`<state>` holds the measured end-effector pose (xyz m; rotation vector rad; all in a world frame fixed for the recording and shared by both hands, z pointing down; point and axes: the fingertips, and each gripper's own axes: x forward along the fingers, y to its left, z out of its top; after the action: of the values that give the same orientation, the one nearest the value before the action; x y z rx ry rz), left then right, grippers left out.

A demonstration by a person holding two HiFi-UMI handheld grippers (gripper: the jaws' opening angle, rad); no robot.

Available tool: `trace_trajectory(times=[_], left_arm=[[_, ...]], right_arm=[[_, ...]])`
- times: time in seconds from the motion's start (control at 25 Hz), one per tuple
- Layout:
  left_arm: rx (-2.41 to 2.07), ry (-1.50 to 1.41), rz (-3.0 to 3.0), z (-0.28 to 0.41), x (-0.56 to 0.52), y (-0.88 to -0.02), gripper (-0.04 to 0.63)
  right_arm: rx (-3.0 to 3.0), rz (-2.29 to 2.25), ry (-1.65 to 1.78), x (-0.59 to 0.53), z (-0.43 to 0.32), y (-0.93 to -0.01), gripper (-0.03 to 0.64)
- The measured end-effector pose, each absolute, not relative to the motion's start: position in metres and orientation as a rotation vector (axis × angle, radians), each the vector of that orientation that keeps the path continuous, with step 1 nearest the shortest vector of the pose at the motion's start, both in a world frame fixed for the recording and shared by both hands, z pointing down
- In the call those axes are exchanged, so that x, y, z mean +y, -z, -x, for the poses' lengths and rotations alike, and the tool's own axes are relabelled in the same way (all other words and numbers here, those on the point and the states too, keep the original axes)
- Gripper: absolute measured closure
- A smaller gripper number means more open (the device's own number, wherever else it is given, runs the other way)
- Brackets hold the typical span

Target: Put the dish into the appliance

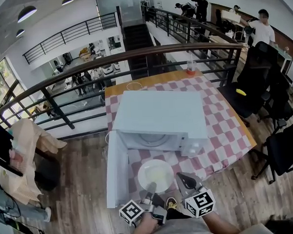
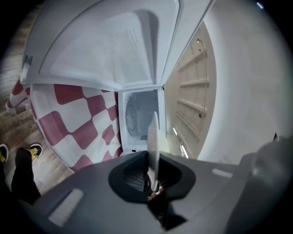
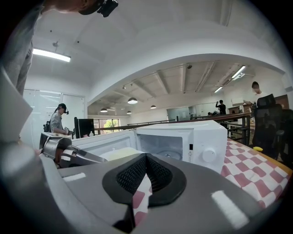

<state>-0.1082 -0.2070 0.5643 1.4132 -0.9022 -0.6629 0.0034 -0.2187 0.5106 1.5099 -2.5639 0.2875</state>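
A white microwave (image 1: pixel 158 116) stands on the checked table, its door (image 1: pixel 116 171) swung open to the left and the cavity (image 1: pixel 152 139) with its glass turntable showing. Just in front of the opening my left gripper (image 1: pixel 150 187) is shut on the near rim of a white dish (image 1: pixel 155 176), which it holds level. In the left gripper view the dish (image 2: pixel 153 141) is edge-on between the jaws, pointing at the cavity (image 2: pixel 139 116). To the right of the dish, my right gripper (image 1: pixel 181 179) is shut with nothing in it. The right gripper view shows the microwave (image 3: pixel 183 141) and the dish (image 3: pixel 120 154).
A red and white checked cloth (image 1: pixel 224 120) covers the table. A clear cup (image 1: pixel 190 68) stands at its far edge by the dark railing (image 1: pixel 134 59). Black office chairs (image 1: pixel 261 85) crowd the right side. A coat lies over a chair (image 1: pixel 26 143) at the left.
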Motion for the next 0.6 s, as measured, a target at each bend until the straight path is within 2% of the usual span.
trace_trajectory(times=[0.6], left_arm=[[-0.978,0.681,-1.375,0.094,-0.269,-0.569,0.568]], right_arm=[[-2.623,-1.437,-0.315,-0.282,-0.018,-0.510,0.618]])
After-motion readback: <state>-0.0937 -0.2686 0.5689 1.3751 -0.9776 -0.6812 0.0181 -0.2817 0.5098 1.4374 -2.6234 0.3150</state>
